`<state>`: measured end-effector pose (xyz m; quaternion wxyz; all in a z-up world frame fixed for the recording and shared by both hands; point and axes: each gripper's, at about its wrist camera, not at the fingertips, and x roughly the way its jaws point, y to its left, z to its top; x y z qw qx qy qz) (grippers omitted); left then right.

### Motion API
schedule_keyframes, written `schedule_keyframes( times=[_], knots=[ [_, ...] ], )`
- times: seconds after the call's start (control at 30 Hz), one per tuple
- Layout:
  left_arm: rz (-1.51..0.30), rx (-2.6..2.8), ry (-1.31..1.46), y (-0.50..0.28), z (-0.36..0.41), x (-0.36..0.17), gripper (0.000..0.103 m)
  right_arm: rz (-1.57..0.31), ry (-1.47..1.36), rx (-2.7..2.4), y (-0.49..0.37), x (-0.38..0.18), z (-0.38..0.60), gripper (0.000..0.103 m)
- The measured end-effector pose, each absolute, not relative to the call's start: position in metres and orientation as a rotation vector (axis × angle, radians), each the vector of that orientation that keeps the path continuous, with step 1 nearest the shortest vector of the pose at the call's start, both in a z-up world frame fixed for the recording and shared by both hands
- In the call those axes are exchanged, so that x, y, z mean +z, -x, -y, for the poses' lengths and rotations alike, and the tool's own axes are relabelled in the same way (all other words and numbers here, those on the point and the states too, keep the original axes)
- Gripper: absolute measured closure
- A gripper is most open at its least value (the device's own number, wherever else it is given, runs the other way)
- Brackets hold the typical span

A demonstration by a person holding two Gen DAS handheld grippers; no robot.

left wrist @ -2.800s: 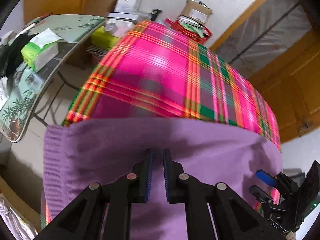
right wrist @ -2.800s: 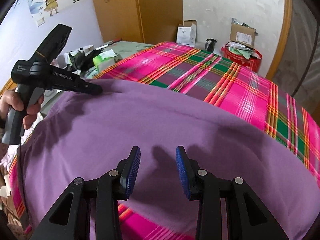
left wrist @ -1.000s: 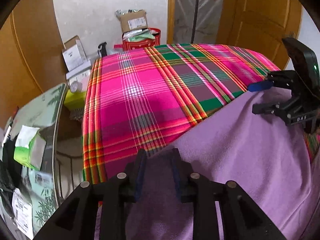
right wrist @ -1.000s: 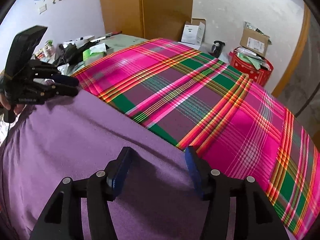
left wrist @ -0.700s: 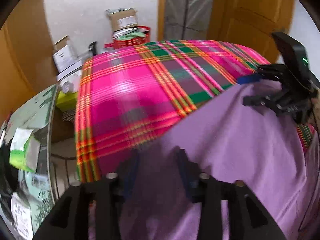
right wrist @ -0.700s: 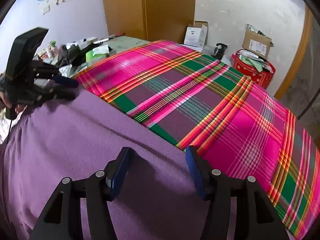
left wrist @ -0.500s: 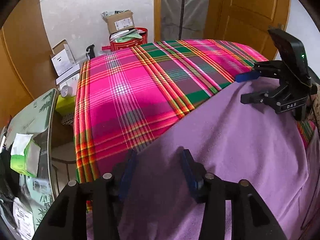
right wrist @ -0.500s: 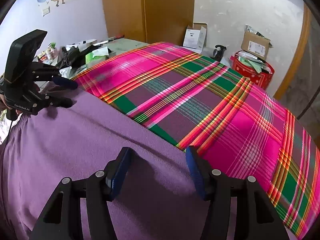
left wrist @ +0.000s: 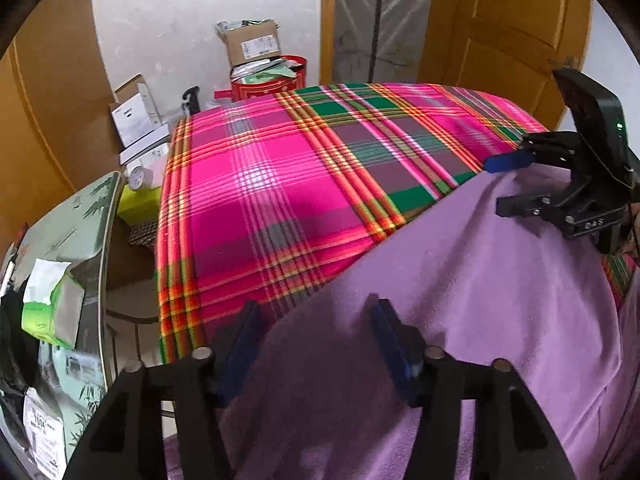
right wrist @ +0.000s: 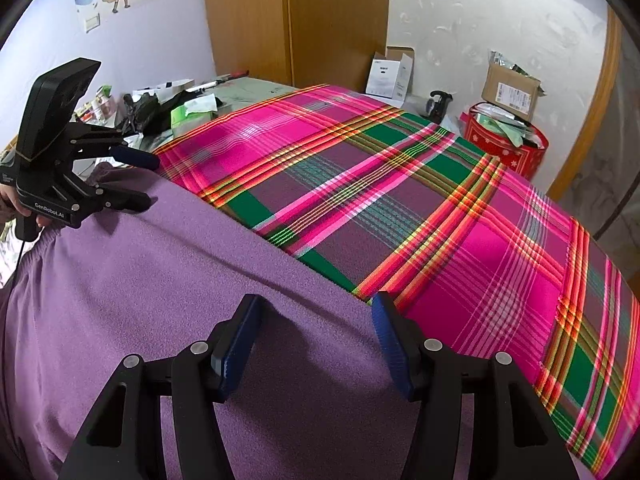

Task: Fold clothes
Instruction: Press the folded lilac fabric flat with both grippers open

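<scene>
A purple fleece garment lies spread over the near end of a table covered with a pink, green and orange plaid cloth. My left gripper hovers at the garment's left corner. Its jaws are opening, and the fabric lies flat between and under them with neither pad pressing on it. My right gripper stands open over the garment's far edge near the right corner, holding nothing. Each gripper appears in the other's view: the right gripper at the right, the left gripper at the left, held by a hand.
A glass side table with a green tissue pack and clutter stands left of the plaid table. Cardboard boxes and a red bin sit by the far wall. A wooden wardrobe and a door stand behind.
The left jaws have spread from nearly shut on the garment's corner to wide apart, letting the fabric go. The right gripper has kept still and open.
</scene>
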<state>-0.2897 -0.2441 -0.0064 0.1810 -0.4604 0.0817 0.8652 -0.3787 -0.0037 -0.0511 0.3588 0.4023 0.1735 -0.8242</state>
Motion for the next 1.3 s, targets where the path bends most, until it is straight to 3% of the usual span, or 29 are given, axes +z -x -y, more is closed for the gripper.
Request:
schedule_keyframes(
  times=[0.13, 0.2, 0.23, 0.3, 0.43, 0.97, 1.3],
  knots=[
    [-0.244, 2.404, 1.320, 0.290, 0.241, -0.004, 0.065, -0.444, -1.047, -2.138, 0.377, -0.051, 0.004, 0.043],
    [-0.256, 2.397, 1.321, 0.287, 0.239, -0.004, 0.079, -0.440, -1.055, -2.147, 0.376, -0.051, 0.004, 0.043],
    [-0.269, 2.397, 1.316, 0.285, 0.237, -0.004, 0.090, -0.436, -1.058, -2.147, 0.376, -0.051, 0.004, 0.043],
    [-0.318, 2.408, 1.296, 0.284, 0.233, -0.004, 0.095, -0.435, -1.059, -2.143, 0.376, -0.051, 0.003, 0.044],
    [-0.378, 2.451, 1.235, 0.273, 0.229, 0.002, 0.097, -0.430, -1.058, -2.140, 0.374, -0.050, 0.000, 0.052],
    [-0.465, 2.575, 0.992, 0.223, 0.223, 0.049, 0.097, -0.345, -0.943, -2.125, 0.361, -0.013, -0.018, 0.052],
    [-0.478, 2.565, 0.936, 0.196, 0.217, 0.056, 0.097, -0.478, -0.954, -2.079, 0.352, -0.015, -0.014, 0.052]
  ],
)
